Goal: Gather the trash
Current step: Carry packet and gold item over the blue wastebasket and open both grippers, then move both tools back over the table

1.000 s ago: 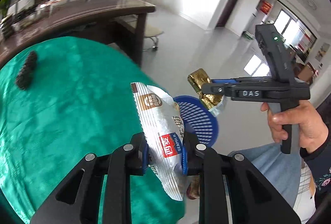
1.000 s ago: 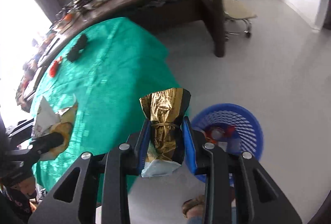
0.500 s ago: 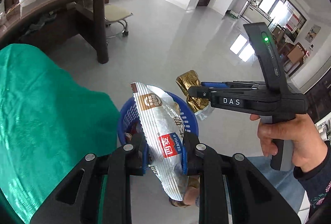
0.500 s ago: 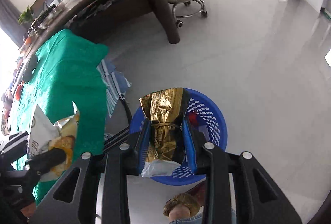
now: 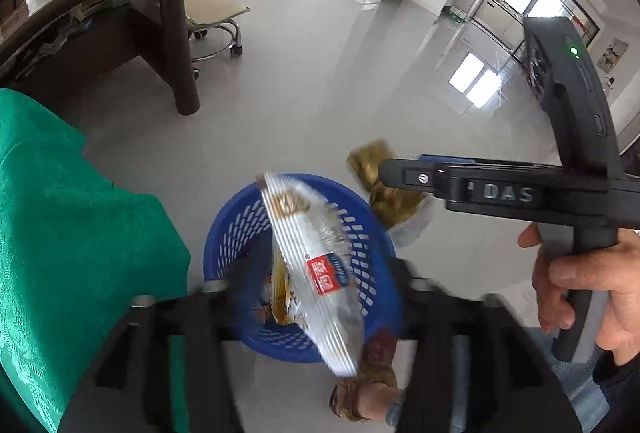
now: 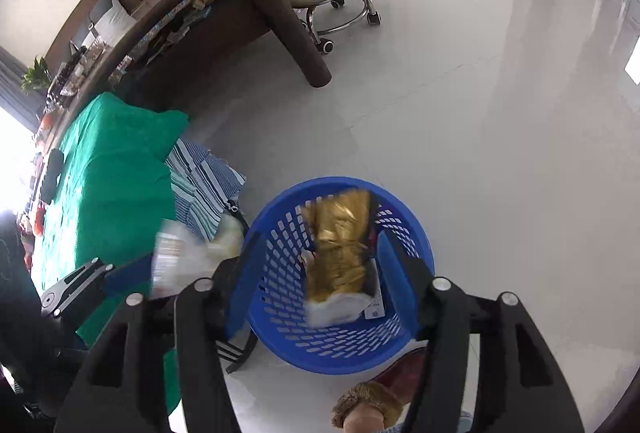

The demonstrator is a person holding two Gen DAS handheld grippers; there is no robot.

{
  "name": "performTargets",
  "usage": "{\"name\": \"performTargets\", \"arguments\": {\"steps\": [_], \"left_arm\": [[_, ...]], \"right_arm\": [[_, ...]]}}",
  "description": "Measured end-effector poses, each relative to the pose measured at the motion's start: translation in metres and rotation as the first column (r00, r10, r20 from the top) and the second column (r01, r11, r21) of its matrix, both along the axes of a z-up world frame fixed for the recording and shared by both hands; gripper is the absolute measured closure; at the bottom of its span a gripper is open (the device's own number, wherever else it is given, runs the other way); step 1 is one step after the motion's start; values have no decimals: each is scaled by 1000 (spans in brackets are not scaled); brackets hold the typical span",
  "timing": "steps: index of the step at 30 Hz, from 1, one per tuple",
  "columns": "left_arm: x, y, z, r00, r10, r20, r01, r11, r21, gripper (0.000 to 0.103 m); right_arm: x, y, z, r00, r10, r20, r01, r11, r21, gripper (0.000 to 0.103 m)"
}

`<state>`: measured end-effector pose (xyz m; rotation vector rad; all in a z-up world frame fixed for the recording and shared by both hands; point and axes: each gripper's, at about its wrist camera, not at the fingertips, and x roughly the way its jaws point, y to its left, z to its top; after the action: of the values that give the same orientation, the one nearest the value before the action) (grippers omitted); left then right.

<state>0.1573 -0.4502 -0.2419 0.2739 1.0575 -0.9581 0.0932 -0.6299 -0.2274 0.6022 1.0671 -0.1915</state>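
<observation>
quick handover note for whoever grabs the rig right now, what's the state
Left claw: open, with the white snack wrapper loose between its fingers, blurred, apparently dropping into the blue basket.
Right claw: open, with the gold wrapper free of both fingers and inside the basket's rim.
Done: both wrappers brought to the basket and let go. Other trash already lies in it.
Left: check that both land inside, then go back to the green-covered table. A dark object and something red sit there; I cannot tell whether they are trash.
</observation>
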Motion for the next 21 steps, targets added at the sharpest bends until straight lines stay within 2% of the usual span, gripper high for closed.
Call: {"name": "performTargets", "arguments": {"steps": [1, 4, 7, 9, 11, 12, 17, 20, 21], "left_arm": [[1, 2, 1, 1000, 12, 11, -12, 1000, -6, 29], [2, 10, 10, 999, 39, 38, -38, 999, -18, 17], [2, 27, 28, 995, 68, 77, -67, 998, -20, 13], [-3, 44, 41, 991, 84, 109, -82, 996, -26, 11], [-9, 69, 56, 983, 111, 147, -107, 994, -33, 8], [-13, 81, 62, 979, 121, 162, -117, 993, -34, 7], [-26, 168, 76, 950, 215, 227, -219, 976, -6, 5], [-26, 227, 80, 922, 282, 264, -299, 954, 22, 5], [-26, 245, 82, 912, 305, 274, -324, 946, 27, 5]], "right_arm": [[-2, -1, 3, 1000, -3, 11, 3, 1000, -2, 43], [-8, -3, 10, 999, -30, 34, 31, 999, -22, 37], [-13, 1, 20, 997, -47, 57, 50, 996, -68, 33], [-15, 8, 29, 996, -56, 72, 64, 990, -126, 23], [-14, 18, 37, 995, -47, 86, 62, 982, -177, 19], [-13, 29, 42, 995, -36, 96, 56, 975, -213, 13], [-1, 105, 64, 984, 110, 138, -49, 922, -383, 12], [14, 169, 76, 958, 230, 173, -148, 908, -391, 11], [19, 188, 77, 947, 266, 178, -182, 906, -382, 8]]}}
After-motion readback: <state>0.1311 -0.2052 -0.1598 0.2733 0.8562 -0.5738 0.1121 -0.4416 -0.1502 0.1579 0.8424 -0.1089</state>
